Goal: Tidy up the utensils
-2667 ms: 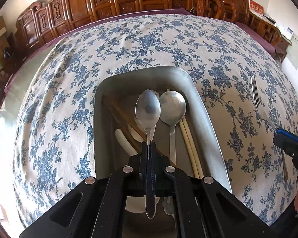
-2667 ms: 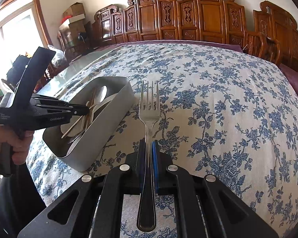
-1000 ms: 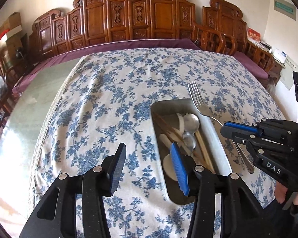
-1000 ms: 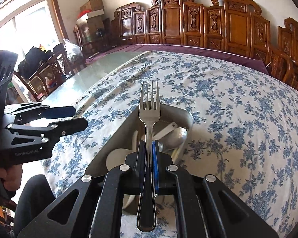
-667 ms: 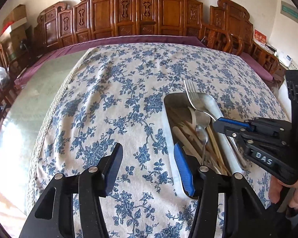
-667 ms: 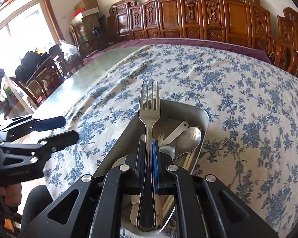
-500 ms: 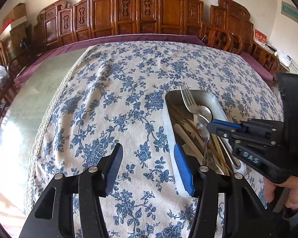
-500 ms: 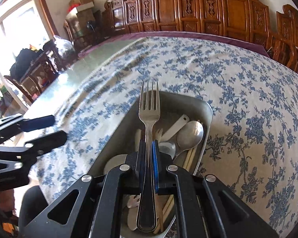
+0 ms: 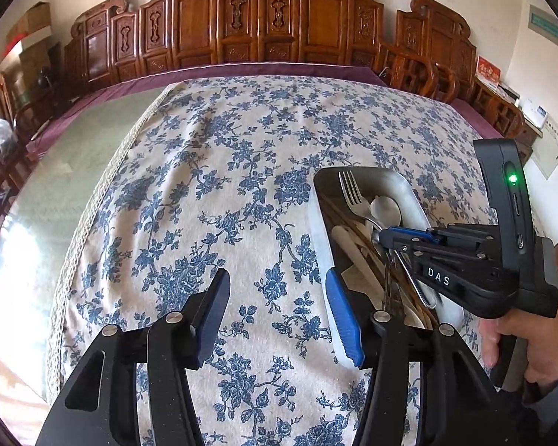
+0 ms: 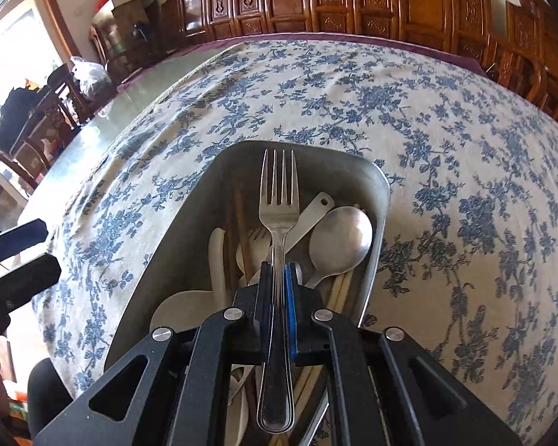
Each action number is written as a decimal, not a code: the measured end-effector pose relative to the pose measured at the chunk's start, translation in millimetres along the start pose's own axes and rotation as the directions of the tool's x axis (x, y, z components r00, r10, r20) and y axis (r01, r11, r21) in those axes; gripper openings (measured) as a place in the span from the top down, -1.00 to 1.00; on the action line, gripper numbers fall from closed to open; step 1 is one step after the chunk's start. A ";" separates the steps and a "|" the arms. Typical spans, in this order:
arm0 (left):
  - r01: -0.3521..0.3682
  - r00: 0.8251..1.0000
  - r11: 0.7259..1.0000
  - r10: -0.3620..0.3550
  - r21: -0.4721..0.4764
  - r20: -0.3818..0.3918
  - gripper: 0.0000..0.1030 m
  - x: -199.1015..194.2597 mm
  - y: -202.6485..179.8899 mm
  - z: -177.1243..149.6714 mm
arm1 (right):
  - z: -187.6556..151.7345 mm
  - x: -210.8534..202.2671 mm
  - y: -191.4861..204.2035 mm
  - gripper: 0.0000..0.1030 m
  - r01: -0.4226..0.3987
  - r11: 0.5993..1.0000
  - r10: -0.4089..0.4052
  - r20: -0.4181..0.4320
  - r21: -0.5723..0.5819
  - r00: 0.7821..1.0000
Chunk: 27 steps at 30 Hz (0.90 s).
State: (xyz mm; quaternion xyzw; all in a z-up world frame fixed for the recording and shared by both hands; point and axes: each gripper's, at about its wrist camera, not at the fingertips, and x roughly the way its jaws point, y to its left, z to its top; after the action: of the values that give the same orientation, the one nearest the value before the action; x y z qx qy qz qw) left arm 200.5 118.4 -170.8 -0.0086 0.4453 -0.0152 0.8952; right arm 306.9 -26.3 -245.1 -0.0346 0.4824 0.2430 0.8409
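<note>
My right gripper (image 10: 278,271) is shut on the handle of a steel fork (image 10: 279,193), whose tines point forward low over a grey metal tray (image 10: 189,219). The tray holds a metal spoon (image 10: 344,234), white plastic spoons (image 10: 216,260) and wooden chopsticks (image 10: 238,219). In the left wrist view the same tray (image 9: 409,193) lies right of centre, with the fork (image 9: 353,195) and right gripper (image 9: 385,236) over it. My left gripper (image 9: 275,286) stands open and holds nothing, over the tablecloth just left of the tray.
The table wears a blue-flowered white cloth (image 9: 241,156); bare glass (image 9: 67,171) shows at its left. Carved wooden chairs (image 9: 249,26) line the far side. A person's hand (image 9: 528,338) holds the right gripper's handle at the right edge.
The right gripper has sunk toward the tray with the fork, tines now low inside it. The left gripper has hardly moved and its jaws stay apart.
</note>
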 end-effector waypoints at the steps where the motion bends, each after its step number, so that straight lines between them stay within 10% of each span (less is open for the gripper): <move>1: -0.001 1.000 1.000 0.001 0.000 0.000 0.01 -0.4 -0.5 -0.3 | -0.5 -0.6 0.3 0.83 0.000 1.000 0.000 0.001 0.000 1.000; 22: 0.009 1.000 1.000 -0.009 0.003 0.010 -0.02 -1.8 -8.5 -1.3 | -12.6 -50.7 1.4 0.79 -0.069 0.996 0.077 0.136 -0.061 0.988; 27: 0.016 1.000 1.000 -0.016 0.008 0.020 -0.06 -5.0 -16.0 -1.2 | -24.7 -85.3 -15.5 0.35 -0.035 0.998 0.044 0.217 -0.043 0.975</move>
State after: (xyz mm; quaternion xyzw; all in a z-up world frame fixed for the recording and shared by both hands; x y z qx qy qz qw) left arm 196.3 102.6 -167.1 -0.0088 0.4359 -0.0239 0.8996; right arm 258.6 -79.2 -190.3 -0.0145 0.3833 0.2714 0.8827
